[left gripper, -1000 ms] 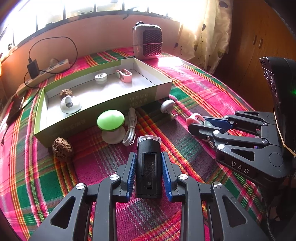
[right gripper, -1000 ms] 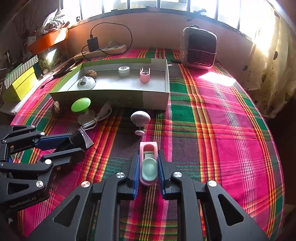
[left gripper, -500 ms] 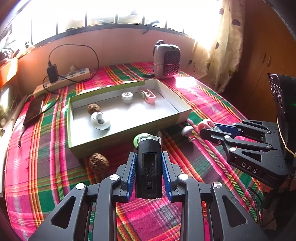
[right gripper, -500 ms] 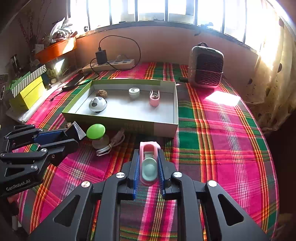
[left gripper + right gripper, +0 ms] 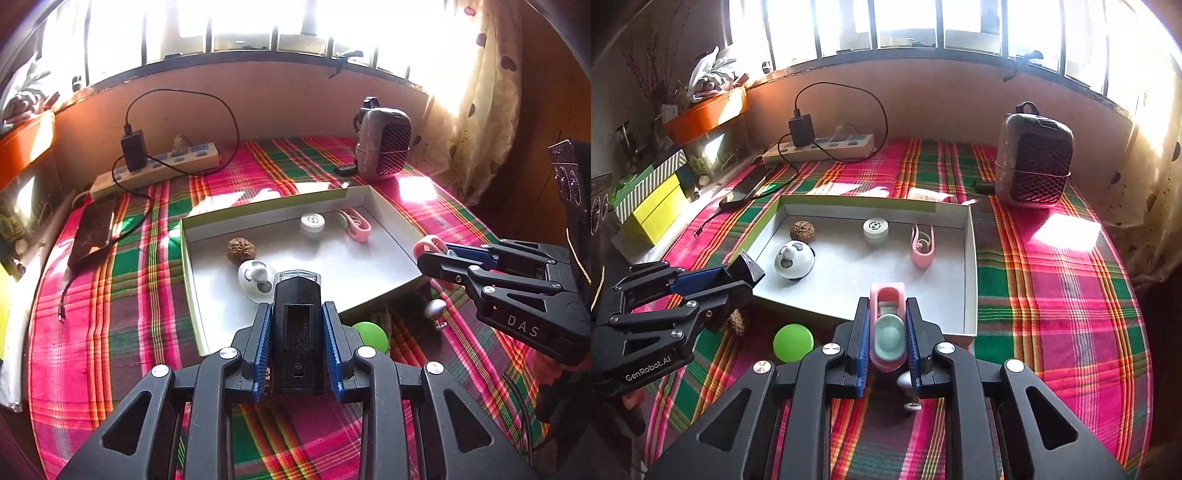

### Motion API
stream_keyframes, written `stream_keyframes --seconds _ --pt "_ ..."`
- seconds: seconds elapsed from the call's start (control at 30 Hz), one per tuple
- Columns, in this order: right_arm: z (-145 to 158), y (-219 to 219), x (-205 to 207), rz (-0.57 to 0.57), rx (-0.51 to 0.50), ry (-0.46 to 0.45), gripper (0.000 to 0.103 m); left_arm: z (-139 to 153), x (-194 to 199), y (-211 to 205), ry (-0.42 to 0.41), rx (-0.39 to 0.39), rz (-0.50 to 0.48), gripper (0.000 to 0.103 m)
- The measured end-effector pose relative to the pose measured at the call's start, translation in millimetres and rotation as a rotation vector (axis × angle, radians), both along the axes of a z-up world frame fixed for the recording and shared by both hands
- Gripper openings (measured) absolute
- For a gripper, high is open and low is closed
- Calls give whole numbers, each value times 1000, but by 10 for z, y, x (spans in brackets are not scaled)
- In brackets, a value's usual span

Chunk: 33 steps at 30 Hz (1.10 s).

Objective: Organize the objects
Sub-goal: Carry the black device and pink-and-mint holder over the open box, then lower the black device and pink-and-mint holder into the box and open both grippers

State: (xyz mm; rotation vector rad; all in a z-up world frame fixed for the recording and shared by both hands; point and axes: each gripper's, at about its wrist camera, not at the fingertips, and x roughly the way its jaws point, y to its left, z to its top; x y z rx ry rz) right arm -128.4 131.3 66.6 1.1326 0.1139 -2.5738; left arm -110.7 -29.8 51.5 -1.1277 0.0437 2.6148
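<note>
My left gripper is shut on a black rectangular device with a clear tip, held above the near edge of the shallow white box. My right gripper is shut on a pink clip with a mint pad, held over the box's near wall. The box holds a panda-face ball, a walnut, a white round cap and a second pink clip. A green-topped knob, another walnut and a grey knob lie on the cloth in front of the box.
The plaid-covered table carries a grey mesh-front heater at the back right, a power strip with charger at the back and a dark phone at the left. Yellow and striped boxes stand off the left edge.
Both grippers have risen and moved forward towards the box, each still holding its object. The box now sits right under the fingertips, and the items in front of it are partly hidden.
</note>
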Motion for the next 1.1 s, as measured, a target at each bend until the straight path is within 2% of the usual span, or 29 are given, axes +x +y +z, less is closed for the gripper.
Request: stream_keyframes --seconds 0.53,1.1 --pt "-308 -237 -727 6 17 -89 18 -71 -441 -170 -25 -6 73 25" --pt "-500 -265 -921 9 71 -106 19 -138 -897 81 -69 5 50 25"
